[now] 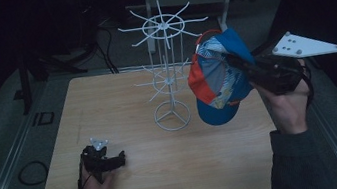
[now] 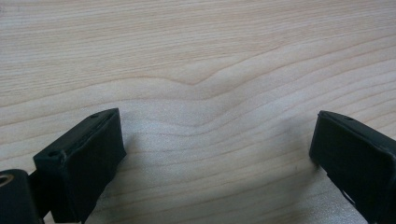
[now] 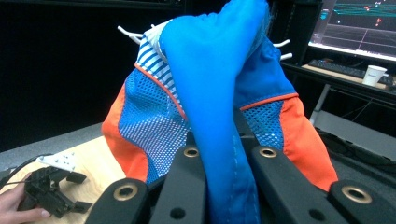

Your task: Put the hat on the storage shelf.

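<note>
**Cap held aloft beside the rack, hanging step pending**

We are observing the right gripper (image 1: 239, 63) raised above the right side of the wooden table (image 1: 168, 175), its jaws clenched on a fold of a blue, orange and mesh baseball cap (image 1: 217, 79). In the right gripper view, the blue fabric of the cap (image 3: 219, 93) is running down between the two black jaws, pinched tight. The cap is hanging in the air just beside the white wire display rack (image 1: 168, 69), near its upper ring of arms, and we are judging it not yet hooked on any of them.

The left gripper (image 1: 115, 160) is resting low on the table near the front left, well apart from the rack; its jaws are standing wide, with bare wood grain between them.

We are judging the step in hand to be hanging the cap on an arm of the rack. To do it well, we are advising bringing the cap's opening over an arm tip, lowering until the fabric is bearing on the wire, and releasing only then. The rack looks light; steadying its base with the free gripper may be guarding against tipping
</note>
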`<state>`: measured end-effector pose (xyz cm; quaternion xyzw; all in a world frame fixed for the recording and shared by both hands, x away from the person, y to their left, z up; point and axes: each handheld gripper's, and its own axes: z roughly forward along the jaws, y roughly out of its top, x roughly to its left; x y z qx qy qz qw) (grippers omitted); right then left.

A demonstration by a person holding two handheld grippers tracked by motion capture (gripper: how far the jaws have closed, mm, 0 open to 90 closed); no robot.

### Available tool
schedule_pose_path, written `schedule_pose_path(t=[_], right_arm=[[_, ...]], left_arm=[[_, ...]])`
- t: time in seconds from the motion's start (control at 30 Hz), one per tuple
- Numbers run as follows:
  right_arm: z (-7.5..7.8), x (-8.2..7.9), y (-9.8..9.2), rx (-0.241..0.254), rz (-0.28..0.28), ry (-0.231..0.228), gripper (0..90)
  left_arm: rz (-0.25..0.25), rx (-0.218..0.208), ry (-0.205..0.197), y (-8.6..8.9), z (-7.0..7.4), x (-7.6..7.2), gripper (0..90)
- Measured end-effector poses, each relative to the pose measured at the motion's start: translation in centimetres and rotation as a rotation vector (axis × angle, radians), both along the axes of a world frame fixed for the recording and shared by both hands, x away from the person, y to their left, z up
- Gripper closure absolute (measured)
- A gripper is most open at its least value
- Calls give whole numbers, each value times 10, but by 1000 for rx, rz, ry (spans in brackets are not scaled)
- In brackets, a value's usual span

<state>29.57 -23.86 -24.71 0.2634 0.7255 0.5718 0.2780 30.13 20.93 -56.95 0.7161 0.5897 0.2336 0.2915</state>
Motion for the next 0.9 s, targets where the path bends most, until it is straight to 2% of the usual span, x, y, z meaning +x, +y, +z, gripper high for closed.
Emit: schedule_pose_path(t=[0.17, 0.47, 0.67, 0.9], right_arm=[[4, 3, 2, 11, -1, -9, 884], [10, -2, -2, 31, -1, -27, 883], [8, 4, 4, 26, 6, -15, 883], [-2, 16, 18, 21, 27, 23, 882]], left_arm=[[-2, -1, 1, 0, 0, 0, 35], [-6, 0, 2, 0, 0, 0, 35], [-5, 0, -1, 0, 0, 0, 35], [-6, -1, -1, 0, 0, 0, 35]])
